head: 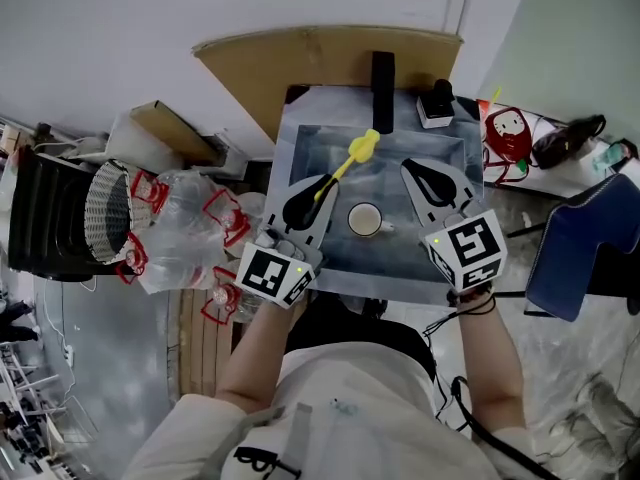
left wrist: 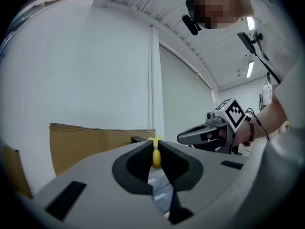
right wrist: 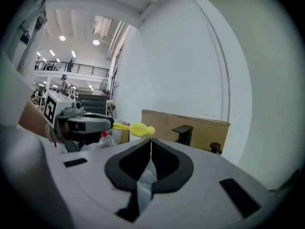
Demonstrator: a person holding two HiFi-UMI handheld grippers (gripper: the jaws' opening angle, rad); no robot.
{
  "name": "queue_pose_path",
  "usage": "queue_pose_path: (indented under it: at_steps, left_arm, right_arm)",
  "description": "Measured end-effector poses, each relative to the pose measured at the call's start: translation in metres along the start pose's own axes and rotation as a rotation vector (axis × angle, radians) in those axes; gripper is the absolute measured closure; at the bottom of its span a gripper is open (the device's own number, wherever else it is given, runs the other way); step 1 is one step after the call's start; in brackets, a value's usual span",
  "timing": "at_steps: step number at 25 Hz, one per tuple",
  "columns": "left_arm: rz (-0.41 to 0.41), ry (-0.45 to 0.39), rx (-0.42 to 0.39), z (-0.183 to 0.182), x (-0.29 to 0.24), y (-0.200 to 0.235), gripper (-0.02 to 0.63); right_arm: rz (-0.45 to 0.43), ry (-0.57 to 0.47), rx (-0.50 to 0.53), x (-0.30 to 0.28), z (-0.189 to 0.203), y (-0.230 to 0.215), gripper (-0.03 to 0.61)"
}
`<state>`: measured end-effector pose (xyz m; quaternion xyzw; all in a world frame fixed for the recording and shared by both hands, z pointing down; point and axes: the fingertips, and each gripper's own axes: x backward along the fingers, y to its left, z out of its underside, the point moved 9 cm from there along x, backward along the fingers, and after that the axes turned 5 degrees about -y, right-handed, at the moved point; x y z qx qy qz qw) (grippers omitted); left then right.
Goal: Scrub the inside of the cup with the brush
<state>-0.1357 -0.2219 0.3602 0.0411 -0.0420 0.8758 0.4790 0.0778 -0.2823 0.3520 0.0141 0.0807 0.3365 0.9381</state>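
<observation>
A small pale cup [head: 365, 220] stands upright on the floor of the steel sink [head: 300, 148], its mouth facing up. My left gripper [head: 322, 184] hovers over the sink's left side, shut on the handle of a yellow brush [head: 358, 153] that points up and away. In the left gripper view the jaws [left wrist: 156, 146] pinch the yellow brush [left wrist: 156, 157]. My right gripper [head: 408, 168] hangs over the sink's right side, shut and holding nothing; in its own view the jaws [right wrist: 151, 142] meet with no gap. The cup lies between and below both grippers, touched by neither.
A black faucet [head: 382, 88] rises at the sink's back edge, with a small black-and-white dispenser [head: 437, 103] beside it. Brown cardboard [head: 300, 53] leans behind. Clear bags with red print [head: 190, 228] and a black crate [head: 50, 218] sit at the left; a blue chair [head: 585, 243] stands at the right.
</observation>
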Motion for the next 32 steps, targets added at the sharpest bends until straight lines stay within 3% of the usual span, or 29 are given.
queue_pose_path:
  at_steps: [6,32]
  left_arm:
    - [-0.036,-0.023,0.013,0.003,0.005,0.006,0.578]
    - [0.023,-0.013,0.012,0.007,0.005,-0.017,0.578]
  right_arm:
    - [0.063,-0.048,-0.125,0.005,0.004,-0.004,0.563]
    - [0.058,-0.023,-0.141,0.02,0.013,-0.001,0.563]
